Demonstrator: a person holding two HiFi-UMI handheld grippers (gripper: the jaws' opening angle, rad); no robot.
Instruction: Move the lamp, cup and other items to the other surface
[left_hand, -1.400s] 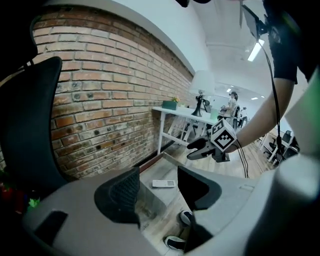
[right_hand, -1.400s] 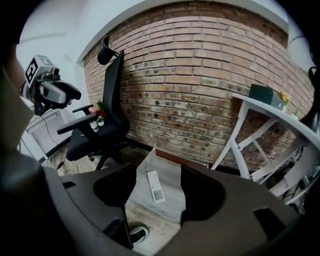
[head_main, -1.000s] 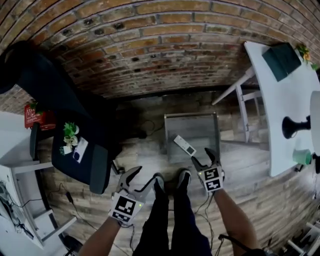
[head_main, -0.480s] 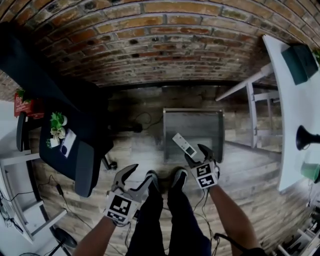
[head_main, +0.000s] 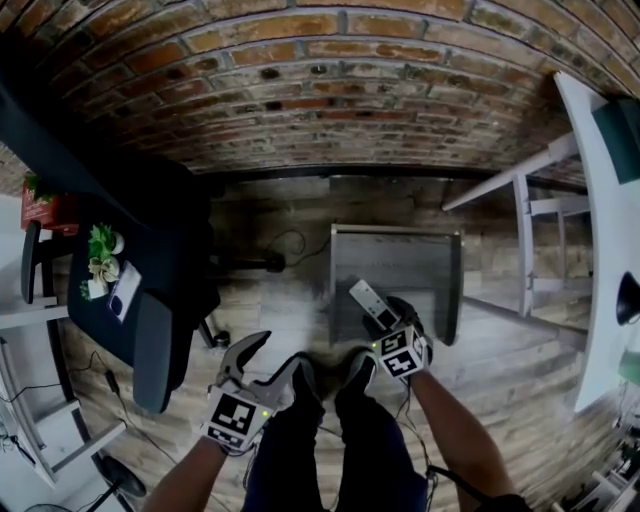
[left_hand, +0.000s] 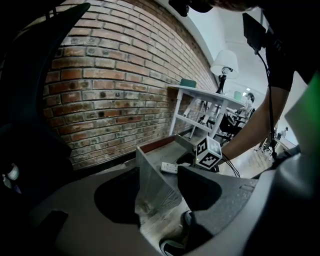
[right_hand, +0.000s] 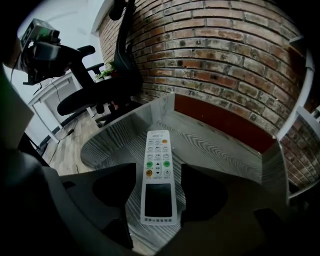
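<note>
My right gripper (head_main: 385, 318) is shut on a white remote control (head_main: 368, 300), which points away from me over the near edge of a low grey table (head_main: 400, 262). In the right gripper view the remote (right_hand: 157, 175) lies lengthwise between the jaws of the right gripper (right_hand: 158, 172), just above the table's wood-grain top (right_hand: 215, 145). My left gripper (head_main: 272, 358) hangs open and empty beside my left leg, left of the table. The lamp (left_hand: 224, 65) and a green cup (left_hand: 237, 95) stand on the white table (left_hand: 200, 92) at the right.
A black office chair (head_main: 150, 290) at the left carries a small plant (head_main: 100, 262) and a card on its seat. The brick wall (head_main: 320, 90) runs behind the low table. A dark green box (head_main: 625, 130) lies on the white table (head_main: 600, 200). A cable trails on the floor.
Both grippers have sunk. The right one has brought the remote down close to the low table's top. The head view has swung left, pushing the white table toward the right edge.
</note>
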